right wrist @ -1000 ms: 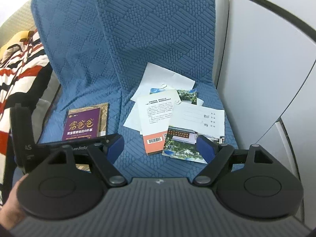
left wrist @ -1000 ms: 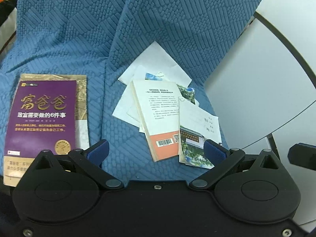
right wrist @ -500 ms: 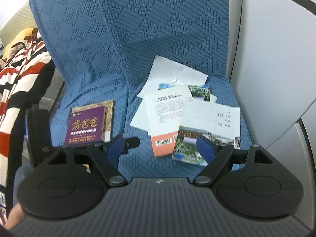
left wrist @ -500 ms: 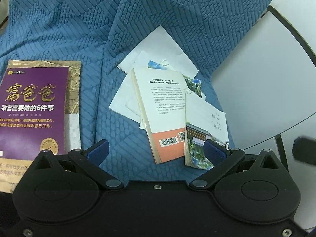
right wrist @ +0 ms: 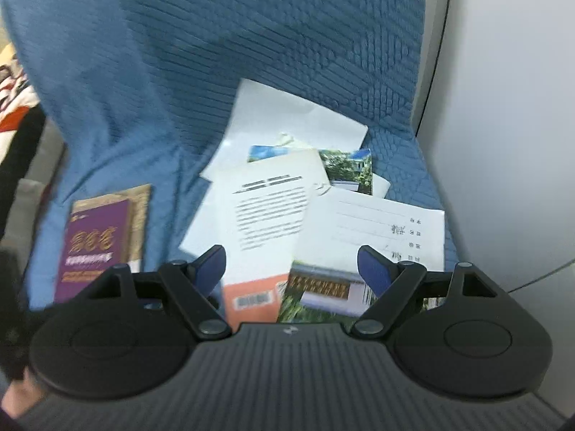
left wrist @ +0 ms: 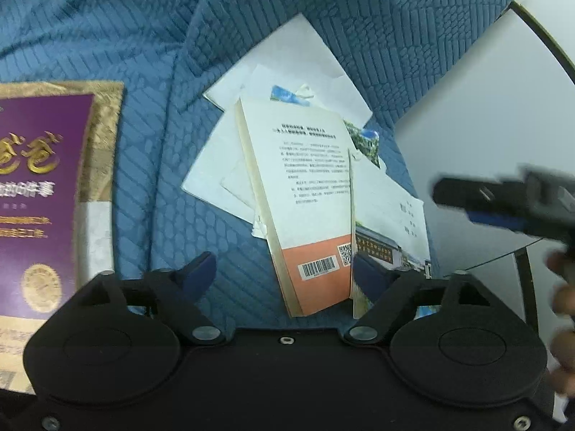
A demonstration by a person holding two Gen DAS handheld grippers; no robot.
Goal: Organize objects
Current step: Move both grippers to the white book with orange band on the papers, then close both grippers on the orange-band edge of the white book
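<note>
Left gripper (left wrist: 284, 269) hangs over the blue quilted seat cover (left wrist: 151, 151), jaws closing with nothing pinched between them, only bare cover and the orange-bottomed booklet (left wrist: 305, 197) showing in the gap. Right gripper (right wrist: 291, 262) sits spread wide above the same heap, gripping nothing. That booklet lies on top of the loose white sheets (left wrist: 287, 57) toward the cover's right edge, a photo postcard (left wrist: 388, 251) and a lined white card (right wrist: 377, 226) just beside it, overlapping. Over near the left edge, well apart from the pile, rests the purple book (left wrist: 39, 197), flat, face up. Fingers of the person's hand (left wrist: 564, 323) show at the far right of the left view, blurred
</note>
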